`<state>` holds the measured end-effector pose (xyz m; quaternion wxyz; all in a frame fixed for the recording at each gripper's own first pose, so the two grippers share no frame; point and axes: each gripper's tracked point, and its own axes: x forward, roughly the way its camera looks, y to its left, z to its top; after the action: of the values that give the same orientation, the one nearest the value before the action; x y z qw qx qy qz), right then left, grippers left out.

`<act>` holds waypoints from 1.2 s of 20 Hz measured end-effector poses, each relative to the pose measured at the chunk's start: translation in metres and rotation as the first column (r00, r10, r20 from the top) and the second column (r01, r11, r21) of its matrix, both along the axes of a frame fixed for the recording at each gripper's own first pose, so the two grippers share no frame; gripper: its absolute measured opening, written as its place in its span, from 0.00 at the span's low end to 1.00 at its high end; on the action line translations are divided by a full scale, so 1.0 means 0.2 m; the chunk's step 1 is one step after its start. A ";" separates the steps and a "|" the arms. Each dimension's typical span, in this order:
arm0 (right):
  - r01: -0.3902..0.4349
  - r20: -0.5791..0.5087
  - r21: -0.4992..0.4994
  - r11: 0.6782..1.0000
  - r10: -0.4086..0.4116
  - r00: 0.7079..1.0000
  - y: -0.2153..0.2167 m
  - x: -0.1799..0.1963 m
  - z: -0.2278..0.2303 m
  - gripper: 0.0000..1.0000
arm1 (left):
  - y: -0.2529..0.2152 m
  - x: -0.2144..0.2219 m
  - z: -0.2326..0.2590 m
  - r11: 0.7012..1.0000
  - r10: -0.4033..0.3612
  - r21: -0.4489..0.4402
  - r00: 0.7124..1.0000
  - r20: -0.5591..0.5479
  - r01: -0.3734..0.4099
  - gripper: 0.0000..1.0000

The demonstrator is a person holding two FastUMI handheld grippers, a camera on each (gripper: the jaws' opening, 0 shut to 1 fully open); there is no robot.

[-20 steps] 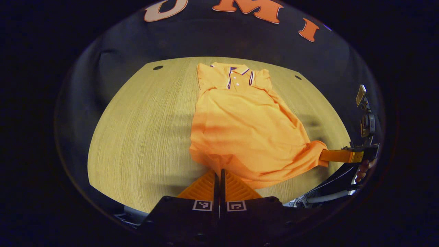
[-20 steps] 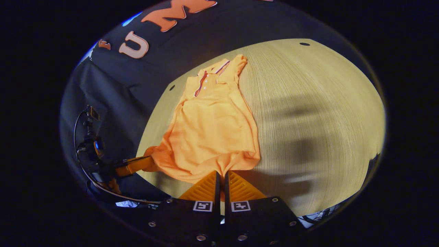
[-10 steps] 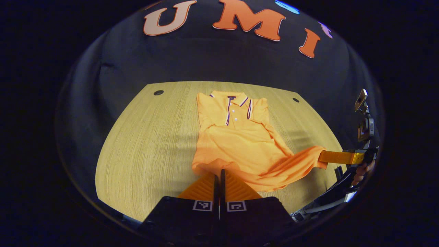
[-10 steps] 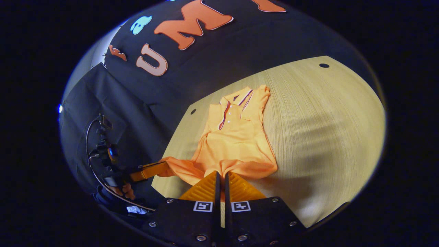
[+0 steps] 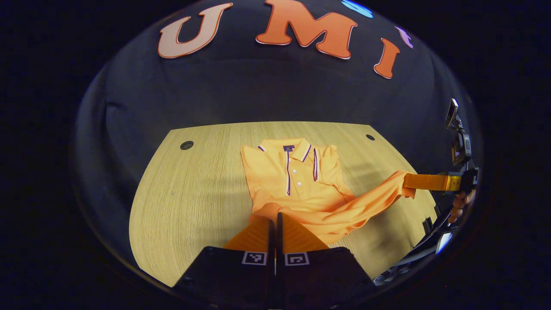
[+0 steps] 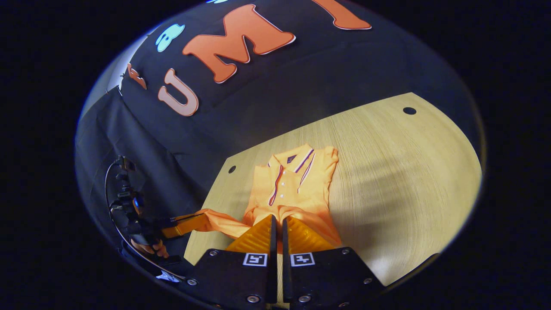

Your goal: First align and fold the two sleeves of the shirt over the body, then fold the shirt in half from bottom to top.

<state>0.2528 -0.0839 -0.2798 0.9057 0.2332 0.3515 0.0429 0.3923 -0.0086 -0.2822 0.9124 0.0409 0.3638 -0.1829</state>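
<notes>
An orange polo shirt (image 5: 297,172) lies collar-far on the wooden table (image 5: 193,189), its sleeves folded in over the body. My left gripper (image 5: 274,219) is shut on one corner of the bottom hem, which is lifted off the table. My right gripper (image 5: 407,183) is shut on the other hem corner, stretching the cloth out to the right. In the right gripper view, the right gripper (image 6: 277,221) pinches the hem just below the shirt's (image 6: 292,181) button placket, and the left gripper (image 6: 202,217) holds the far corner at the left.
The table (image 6: 409,172) has small round holes near its far corners (image 5: 186,145) (image 5: 370,137). A hand (image 5: 458,206) holds the right gripper beyond the table's right edge. Bare wood lies on both sides of the shirt.
Both grippers have carried the bottom hem up and forward toward the collar. The flat part of the shirt has shrunk to the chest and collar.
</notes>
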 end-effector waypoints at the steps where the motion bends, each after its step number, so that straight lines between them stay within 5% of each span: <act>1: 0.014 -0.005 -0.015 1.000 -0.014 1.000 -0.01 0.06 -0.01 0.06 | 0.01 0.05 0.00 1.000 -0.001 -0.003 1.000 -0.001 0.001 0.01; 13: 0.095 -0.055 -0.175 0.980 -0.106 0.993 -0.15 0.60 -0.16 0.06 | -0.01 0.67 -0.23 0.997 -0.069 0.034 0.995 -0.069 0.071 0.01; 24: 0.109 -0.131 -0.246 0.963 -0.144 0.981 -0.31 1.00 -0.36 0.06 | -0.08 1.21 -0.34 0.995 -0.071 0.072 0.997 -0.018 0.072 0.01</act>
<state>0.4529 -0.1453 -0.3512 0.8994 0.1474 0.4046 -0.0749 0.6351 -0.0246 -0.3494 0.9004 0.0857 0.3754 -0.2024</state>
